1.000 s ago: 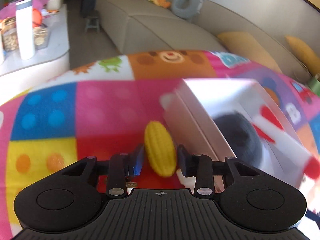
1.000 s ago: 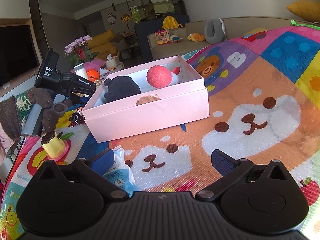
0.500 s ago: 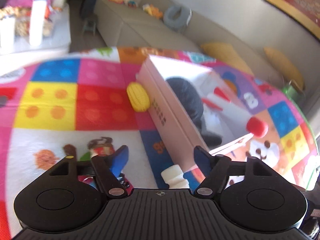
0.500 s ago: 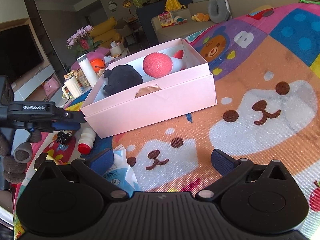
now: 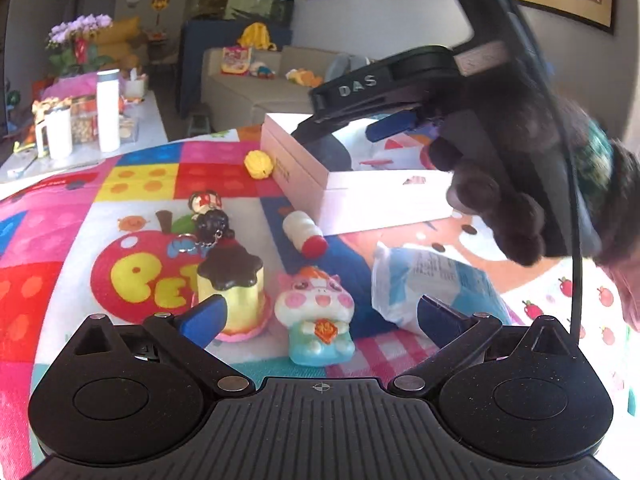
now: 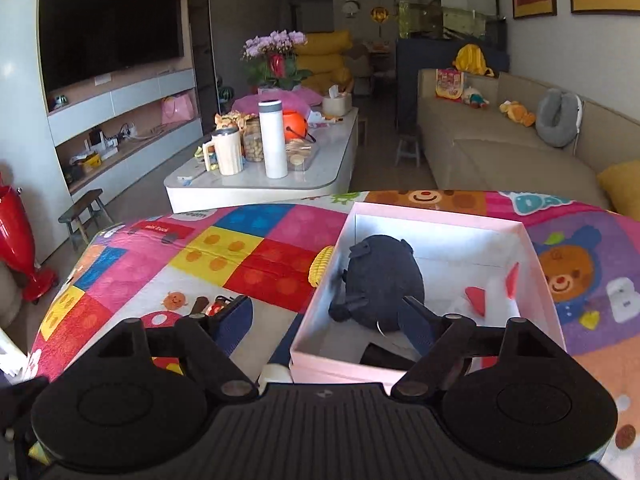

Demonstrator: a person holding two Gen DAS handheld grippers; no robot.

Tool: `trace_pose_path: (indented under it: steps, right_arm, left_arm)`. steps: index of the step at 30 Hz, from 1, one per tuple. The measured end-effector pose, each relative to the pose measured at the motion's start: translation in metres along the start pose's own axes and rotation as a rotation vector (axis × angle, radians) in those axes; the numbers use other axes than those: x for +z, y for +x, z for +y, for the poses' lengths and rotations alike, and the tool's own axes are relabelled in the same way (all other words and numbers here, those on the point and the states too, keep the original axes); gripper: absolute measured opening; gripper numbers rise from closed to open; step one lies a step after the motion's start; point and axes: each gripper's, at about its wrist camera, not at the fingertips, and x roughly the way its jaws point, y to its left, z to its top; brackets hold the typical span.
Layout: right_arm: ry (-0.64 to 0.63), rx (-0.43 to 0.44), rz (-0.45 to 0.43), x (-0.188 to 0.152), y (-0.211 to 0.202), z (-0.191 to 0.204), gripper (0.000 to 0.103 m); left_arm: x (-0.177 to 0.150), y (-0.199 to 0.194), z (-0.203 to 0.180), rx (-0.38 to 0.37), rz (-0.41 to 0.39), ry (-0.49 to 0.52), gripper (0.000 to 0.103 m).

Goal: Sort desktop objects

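Observation:
A pink box (image 5: 352, 196) (image 6: 320, 312) stands on the colourful play mat and holds a black plush (image 6: 384, 280). A yellow toy corn (image 5: 259, 164) (image 6: 322, 266) lies on the mat against the box's outer wall. My left gripper (image 5: 316, 314) is open and empty, low over a pudding toy (image 5: 232, 288), a hamster toy (image 5: 316, 312) and a blue-white packet (image 5: 428, 284). A small bottle (image 5: 304, 230) and a keychain doll (image 5: 210, 216) lie further off. My right gripper (image 6: 328, 320) is open and empty above the box's near wall; it also shows in the left wrist view (image 5: 394, 126).
A low white table (image 6: 260, 184) with a flask, cup and jars stands beyond the mat. A beige sofa (image 6: 500, 152) runs along the right. A gloved hand (image 5: 520, 184) holds the right gripper at the upper right of the left wrist view.
My left gripper let go of the toy corn beside the box, opened and pulled back over the loose toys. My right gripper swung left and now hovers over the box.

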Motion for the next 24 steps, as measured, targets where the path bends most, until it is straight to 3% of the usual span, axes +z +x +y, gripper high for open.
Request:
trace_pose_path:
  steps: [4,7,10,11,13,15,17,21,24]
  right_arm:
    - [0.136,0.109,0.188,-0.002,0.026,-0.017,0.083]
    - [0.147,0.142,0.198,-0.018,0.014,-0.015,0.088]
    - [0.153,0.250,0.200,-0.026,-0.014,-0.006,0.090]
    - [0.147,0.250,0.178,-0.027,-0.028,-0.003,0.090]
    - [0.095,0.213,0.076,-0.031,-0.064,0.003,0.091]
    - [0.022,0.133,-0.068,-0.041,-0.105,0.006,0.101]
    - [-0.046,0.058,-0.163,-0.057,-0.132,0.006,0.103]
    - [-0.040,-0.050,-0.153,-0.088,-0.142,-0.012,0.103]
    - [0.020,-0.183,-0.164,-0.092,-0.132,-0.033,0.103]
  left_arm:
    - [-0.014,-0.005,0.003,-0.025,0.030,-0.003,0.103]
    - [-0.016,-0.002,0.009,-0.032,0.048,-0.027,0.103]
    - [-0.016,0.004,0.012,-0.062,0.066,-0.056,0.103]
    - [-0.016,0.006,0.011,-0.072,0.070,-0.059,0.103]
    - [-0.016,0.009,0.009,-0.083,0.070,-0.056,0.103]
    - [-0.015,0.016,0.008,-0.079,0.078,-0.054,0.103]
    - [-0.015,0.021,0.008,-0.067,0.076,-0.055,0.103]
    - [-0.010,0.027,0.008,-0.037,0.067,-0.059,0.103]
    - [-0.008,0.031,0.014,-0.011,0.064,-0.073,0.103]
